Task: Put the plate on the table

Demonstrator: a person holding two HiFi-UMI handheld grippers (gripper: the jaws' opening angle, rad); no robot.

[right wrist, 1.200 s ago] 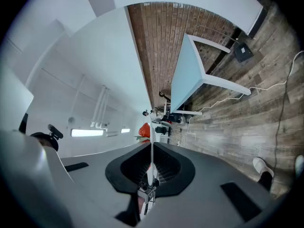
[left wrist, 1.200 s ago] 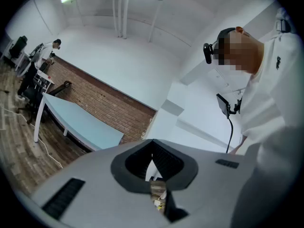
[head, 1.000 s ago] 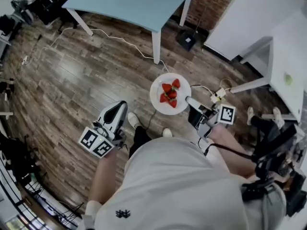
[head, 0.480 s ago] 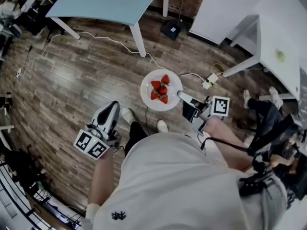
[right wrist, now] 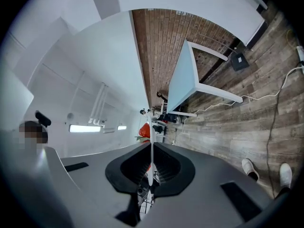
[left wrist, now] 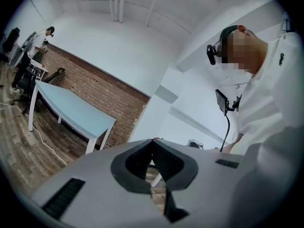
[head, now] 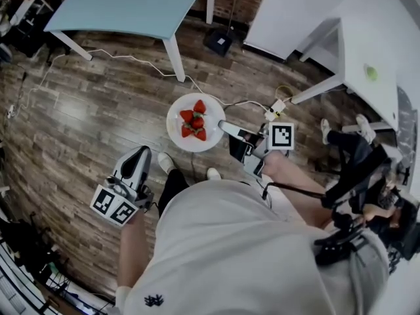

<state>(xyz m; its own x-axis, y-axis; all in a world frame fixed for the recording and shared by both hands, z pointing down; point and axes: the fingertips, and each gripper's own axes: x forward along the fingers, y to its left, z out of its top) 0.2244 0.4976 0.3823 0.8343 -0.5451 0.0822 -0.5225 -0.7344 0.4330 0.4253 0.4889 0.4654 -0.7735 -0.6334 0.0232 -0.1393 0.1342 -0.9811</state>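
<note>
A white plate [head: 177,131] carrying several strawberries [head: 194,123] hangs level above the wooden floor in the head view. My right gripper [head: 222,125] is shut on its right rim. In the right gripper view the plate [right wrist: 151,127] appears edge-on as a thin white line between the jaws, with a strawberry [right wrist: 144,131] behind it. My left gripper [head: 140,151] hangs lower left, apart from the plate. Seen in its own view, the left gripper [left wrist: 153,144] has its jaws together and holds nothing.
A light-blue table [head: 131,2] stands at the top left, its leg [head: 176,59] just beyond the plate. At the right is a white table [head: 367,51] with a small green thing [head: 371,73]. White cables [head: 118,58] and a black box [head: 216,41] lie on the floor.
The whole head view has slid leftwards, so the plate and both tables sit further left. The right gripper keeps its hold on the plate; the left gripper has sunk slightly to the lower left.
</note>
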